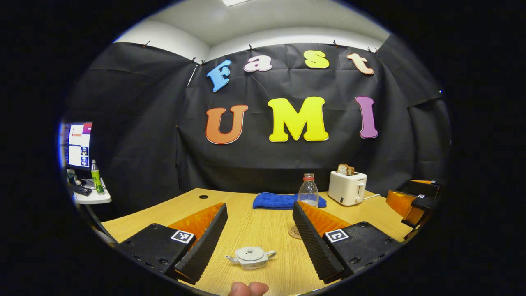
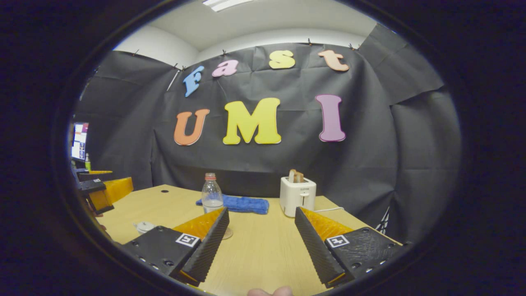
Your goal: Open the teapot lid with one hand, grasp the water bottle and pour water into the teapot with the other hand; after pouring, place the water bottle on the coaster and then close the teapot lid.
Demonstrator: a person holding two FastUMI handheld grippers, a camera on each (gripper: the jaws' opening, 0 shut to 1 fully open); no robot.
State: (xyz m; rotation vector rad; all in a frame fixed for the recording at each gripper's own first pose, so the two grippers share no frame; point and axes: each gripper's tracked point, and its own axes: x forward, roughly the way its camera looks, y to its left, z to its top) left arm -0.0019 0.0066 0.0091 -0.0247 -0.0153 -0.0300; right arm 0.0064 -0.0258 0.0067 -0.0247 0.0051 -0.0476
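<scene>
Hovering with fingers spread wide over the wooden table (image 1: 254, 226): the left gripper (image 1: 261, 269), framing a small white teapot (image 1: 251, 257) with its lid (image 1: 250, 253) still sitting on. Standing upright farther back, just before a blue cloth (image 1: 283, 200) and beside a white toaster (image 1: 347, 188): the water bottle (image 1: 308, 191), with the coaster (image 1: 295, 232) peeking out nearer. Gaping equally wide over bare tabletop: the right gripper (image 2: 265, 273), gripping nothing.

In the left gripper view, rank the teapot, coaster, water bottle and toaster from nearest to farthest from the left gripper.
1. Teapot, between the open fingers.
2. Coaster, beside the right finger.
3. Water bottle, farther back, by the blue cloth.
4. Toaster, far right.
</scene>
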